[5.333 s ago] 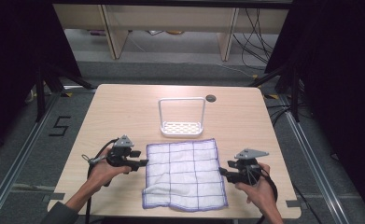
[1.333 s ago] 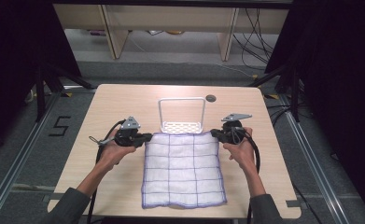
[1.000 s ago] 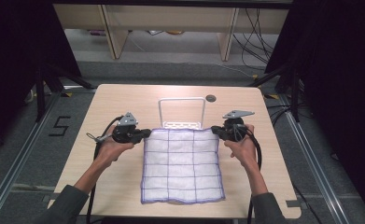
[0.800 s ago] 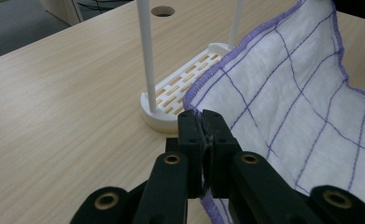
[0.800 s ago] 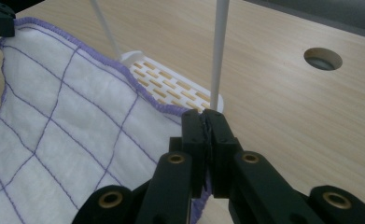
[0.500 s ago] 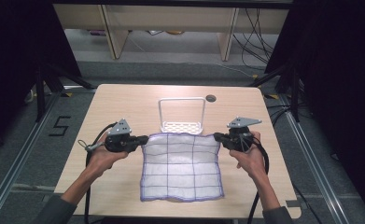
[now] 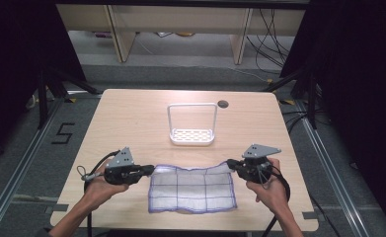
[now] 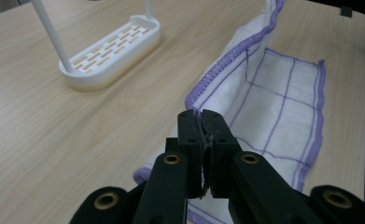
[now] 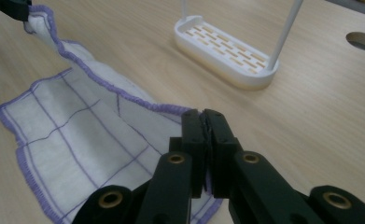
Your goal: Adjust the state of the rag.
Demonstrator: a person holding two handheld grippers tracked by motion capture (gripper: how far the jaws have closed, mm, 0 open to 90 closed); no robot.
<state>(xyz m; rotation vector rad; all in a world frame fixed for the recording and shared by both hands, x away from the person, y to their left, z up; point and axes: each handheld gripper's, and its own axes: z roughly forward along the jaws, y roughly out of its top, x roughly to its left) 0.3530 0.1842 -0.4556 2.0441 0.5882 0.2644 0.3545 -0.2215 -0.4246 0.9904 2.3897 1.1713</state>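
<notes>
A white cloth (image 7: 193, 186) with purple grid lines and a purple hem lies near the table's front edge. Its far edge is lifted and drawn back over the lower layer. My left gripper (image 7: 150, 170) is shut on the cloth's far left corner. In the left gripper view the jaws (image 8: 202, 114) pinch the hem, and the cloth (image 8: 283, 93) hangs beyond them. My right gripper (image 7: 231, 165) is shut on the far right corner. Its own view shows the gripper (image 9: 202, 113) clamped on the hem, with the cloth (image 9: 73, 121) stretching toward the left gripper (image 9: 7, 7).
A white slotted rack (image 7: 192, 136) with a tall wire handle stands at the table's middle, beyond the cloth; it is also the rack (image 8: 110, 51) and rack (image 9: 227, 51) in the gripper views. A round cable hole (image 7: 223, 104) sits behind it. Bare wood flanks the cloth.
Both hands have pulled back toward the table's front edge with the cloth's far corners. The far edge has come over the near part, so the cloth looks shorter.
</notes>
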